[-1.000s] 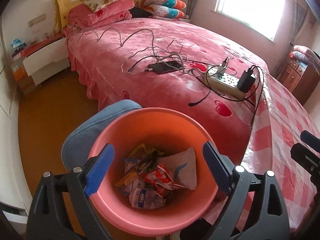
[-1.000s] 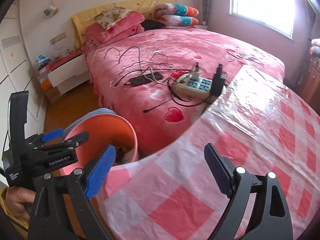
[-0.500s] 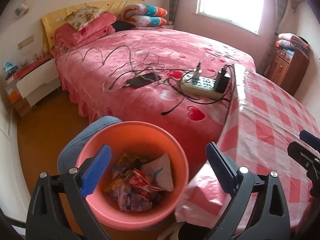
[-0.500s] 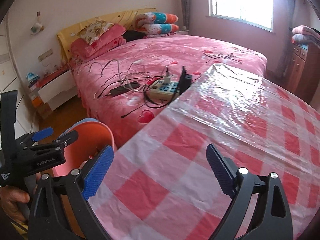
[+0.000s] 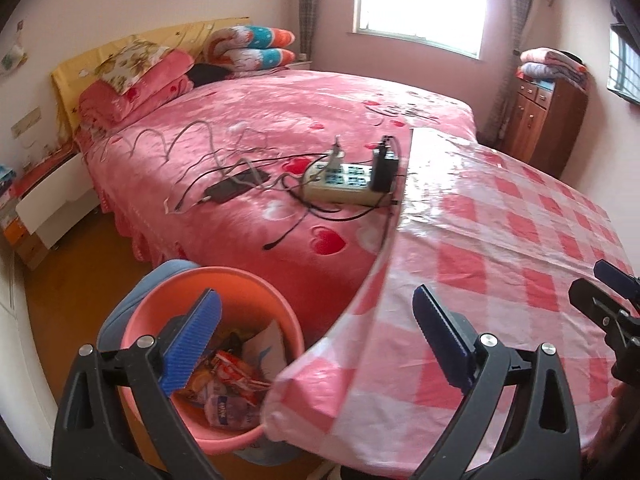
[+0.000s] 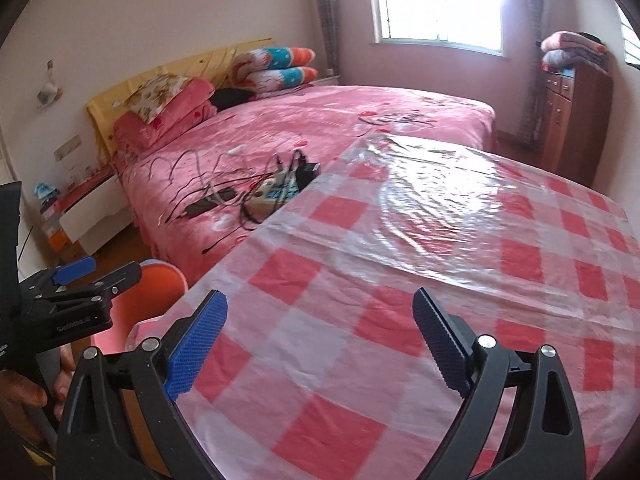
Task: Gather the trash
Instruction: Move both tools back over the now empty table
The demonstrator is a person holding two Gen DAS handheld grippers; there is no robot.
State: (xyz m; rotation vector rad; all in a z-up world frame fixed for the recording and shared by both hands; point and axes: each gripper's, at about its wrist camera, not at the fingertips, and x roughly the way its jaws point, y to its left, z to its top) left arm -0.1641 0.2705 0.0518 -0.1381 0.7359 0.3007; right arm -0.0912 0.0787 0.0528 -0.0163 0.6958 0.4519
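The left tongs (image 5: 316,336) are being held wide apart, with nothing between their blue pads; they are being carried over the gap between the orange bucket (image 5: 256,280) and the near corner of the bench (image 5: 500,248). The right tongs (image 6: 320,336) are likewise being held spread wide and empty, above the bench's red-and-white checked cover, which is being overlaid by a clear plastic sheet (image 6: 440,196).

The bucket is being kept on the floor, just beside the bench's corner and in front of the bed (image 5: 280,120). The trash (image 5: 232,384), a heap of crumpled snack wrappers and packets, is being contained inside the bucket, low against its bottom. A blue cushion-like thing (image 5: 160,276) is being seen touching the bucket's far rim, on the side away from the bench; what it is cannot be told.

On the bed, beyond the bucket, a white power strip (image 5: 344,184) with a black plug is being surrounded by loose cables, and a dark phone (image 5: 236,186) is being left just beside it. In the right wrist view a person's hand (image 6: 24,392) is being seen gripping the left tool's handle, near the bucket.
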